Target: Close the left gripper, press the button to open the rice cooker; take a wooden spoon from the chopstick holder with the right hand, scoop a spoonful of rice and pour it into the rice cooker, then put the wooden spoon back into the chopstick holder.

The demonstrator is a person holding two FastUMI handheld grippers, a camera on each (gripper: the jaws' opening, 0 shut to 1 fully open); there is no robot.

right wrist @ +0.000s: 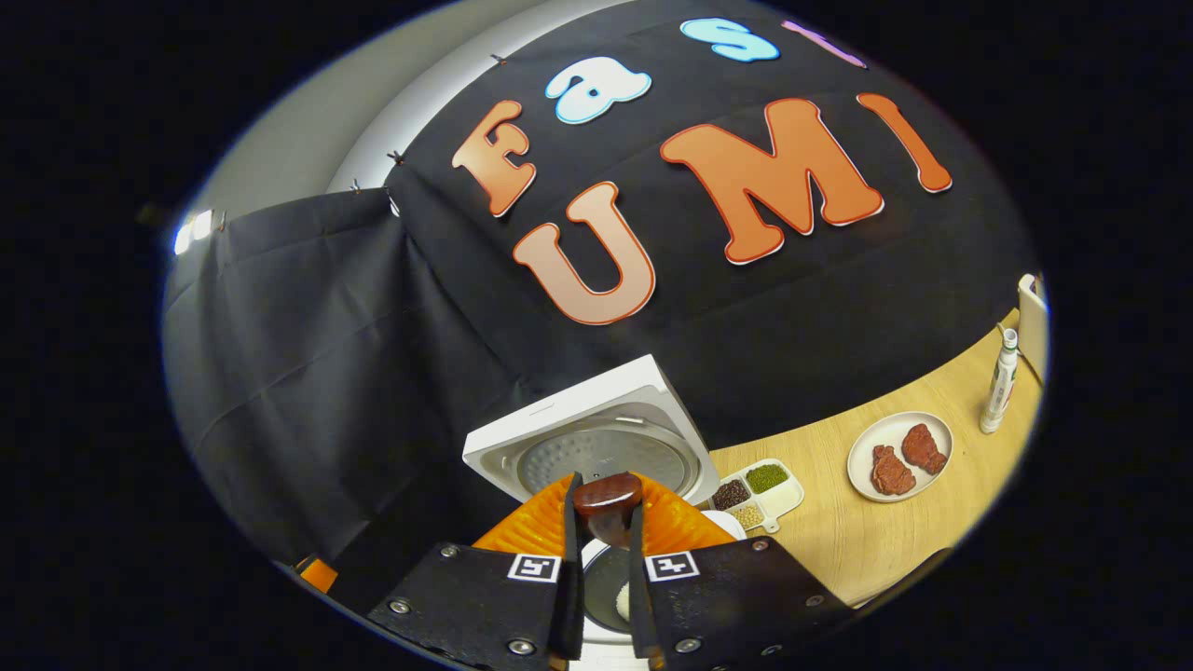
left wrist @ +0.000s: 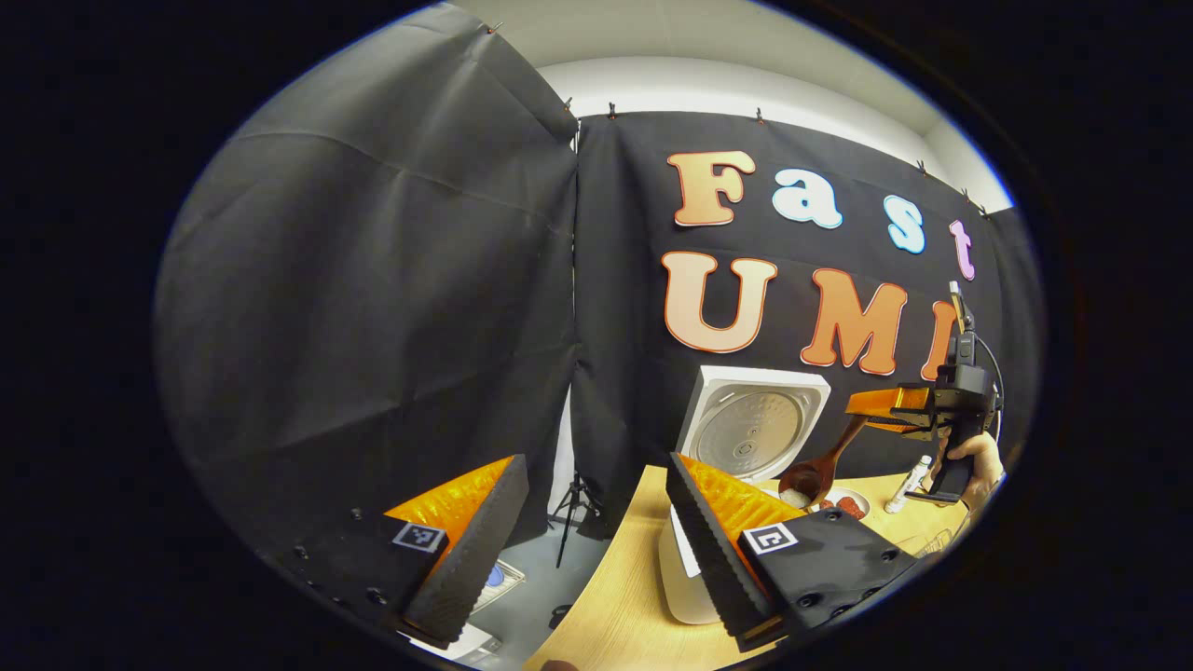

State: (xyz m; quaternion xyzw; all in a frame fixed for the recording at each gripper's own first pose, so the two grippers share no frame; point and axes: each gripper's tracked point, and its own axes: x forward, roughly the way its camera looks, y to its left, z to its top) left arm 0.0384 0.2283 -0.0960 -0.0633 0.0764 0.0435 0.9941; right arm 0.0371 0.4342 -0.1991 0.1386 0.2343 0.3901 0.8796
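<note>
Spoon [right wrist: 607, 499], dark glossy wood, rounded.

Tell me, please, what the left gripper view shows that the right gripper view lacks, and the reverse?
Left gripper view alone: the open left gripper, a tripod, the hand holding the right gripper, and the spoon's bowl.

Right gripper view alone: a sectioned dish of beans and the spoon's handle end between the fingers.

Both: cooker lid up, meat plate, bottle, table.
</note>
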